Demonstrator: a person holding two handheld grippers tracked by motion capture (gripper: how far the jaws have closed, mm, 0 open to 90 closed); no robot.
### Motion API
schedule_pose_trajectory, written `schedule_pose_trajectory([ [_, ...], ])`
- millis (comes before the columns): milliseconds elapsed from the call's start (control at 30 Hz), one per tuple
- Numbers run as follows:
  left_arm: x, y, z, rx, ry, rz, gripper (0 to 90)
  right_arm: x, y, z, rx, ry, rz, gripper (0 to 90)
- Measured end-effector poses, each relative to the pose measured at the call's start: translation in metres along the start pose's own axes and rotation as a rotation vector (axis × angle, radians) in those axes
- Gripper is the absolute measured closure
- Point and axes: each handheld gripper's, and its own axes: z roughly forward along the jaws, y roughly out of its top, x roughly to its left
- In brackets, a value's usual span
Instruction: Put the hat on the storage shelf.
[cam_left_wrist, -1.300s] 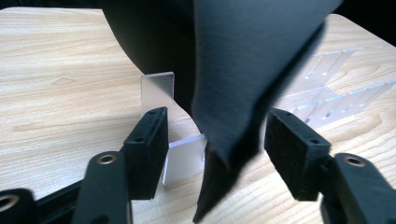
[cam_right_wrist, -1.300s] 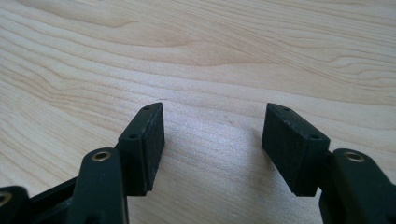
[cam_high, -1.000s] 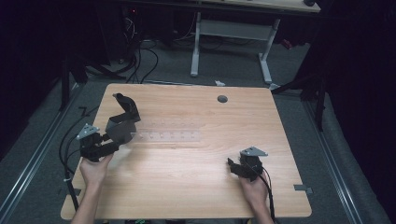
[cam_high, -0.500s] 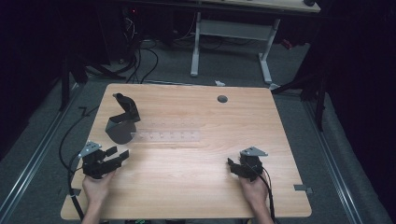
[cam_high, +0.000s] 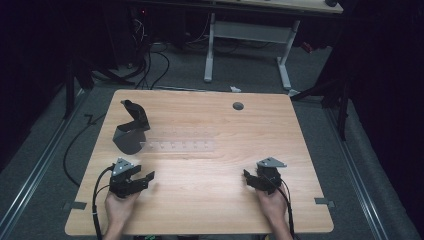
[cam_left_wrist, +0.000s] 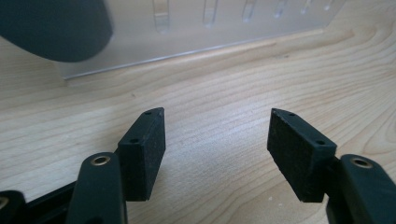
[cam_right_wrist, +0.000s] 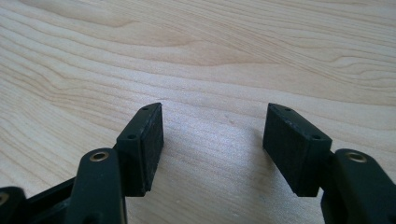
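A dark grey box with a raised lid (cam_high: 131, 131) stands on the left of the wooden table (cam_high: 220, 125). A clear plastic strip with a row of slots (cam_high: 182, 146) lies just to its right. My left gripper (cam_high: 146, 179) is low over the table nearer the front edge, apart from both, open and empty. In the left gripper view the gripper (cam_left_wrist: 217, 140) has bare wood between its jaws, the clear strip (cam_left_wrist: 210, 28) ahead and the grey box (cam_left_wrist: 51, 25) at the upper left. My right gripper (cam_high: 247, 179) rests at the front right, open (cam_right_wrist: 212, 135) over bare wood.
A round cable hole (cam_high: 238, 106) sits near the table's far edge. Behind the table stand the white legs of another desk (cam_high: 245, 45), with cables on the floor (cam_high: 150, 60) at the far left. Dark floor surrounds the table.
My left gripper has drawn back from beside the grey box toward the front edge and sunk lower. The box, the strip and the right gripper have stayed put.
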Motion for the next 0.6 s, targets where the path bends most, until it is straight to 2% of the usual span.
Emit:
schedule_pose_trajectory([
  [267, -0.005, -0.012, 0.011, 0.03, 0.048, 0.102, 36.5, 0.0, 0.0, 0.0, 0.0, 0.0, 0.0, 38.4],
  [367, -0.007, -0.016, 0.015, 0.051, 0.065, 0.138, 32.6, 0.0, 0.0, 0.0, 0.0, 0.0, -0.001, 38.3],
  [600, -0.007, -0.015, 0.016, 0.058, 0.061, 0.135, 29.9, 0.0, 0.0, 0.0, 0.001, 0.0, 0.001, 37.6],
])
